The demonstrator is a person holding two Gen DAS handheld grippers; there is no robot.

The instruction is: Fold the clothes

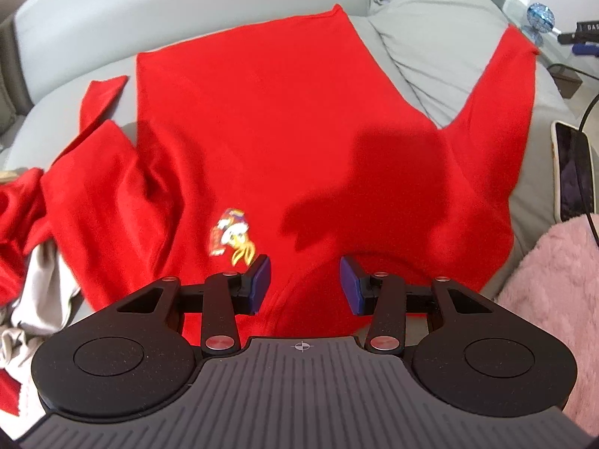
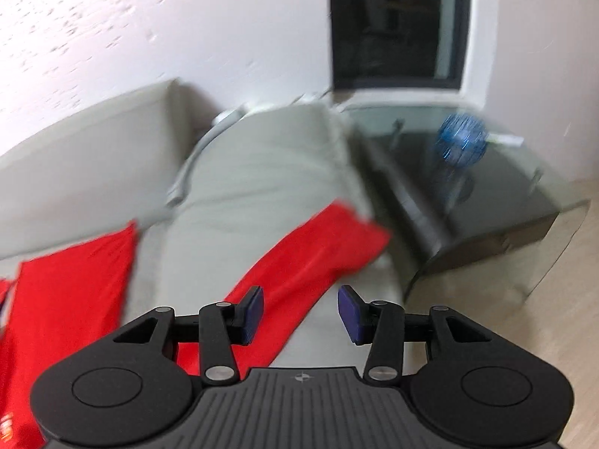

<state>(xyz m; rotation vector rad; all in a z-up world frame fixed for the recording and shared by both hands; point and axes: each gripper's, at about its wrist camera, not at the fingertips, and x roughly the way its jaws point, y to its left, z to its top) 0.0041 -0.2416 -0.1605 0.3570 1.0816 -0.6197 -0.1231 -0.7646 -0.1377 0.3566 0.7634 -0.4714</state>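
Note:
A red long-sleeved shirt (image 1: 262,119) lies spread flat on the grey sofa (image 1: 430,48), with a small cartoon print (image 1: 232,235) on its chest. Its left sleeve (image 1: 93,172) is crumpled and its right sleeve (image 1: 501,104) stretches out towards the sofa's arm. My left gripper (image 1: 304,284) is open and empty, just above the shirt's near part beside the print. My right gripper (image 2: 299,314) is open and empty above the right sleeve (image 2: 318,250), which runs over the sofa's arm; this view is blurred.
A heap of red and white clothes (image 1: 26,247) lies at the left. A pink fluffy cloth (image 1: 554,299) and a phone with a cable (image 1: 572,172) lie at the right. A dark glass side table (image 2: 468,194) with a blue ball (image 2: 462,138) stands beside the sofa.

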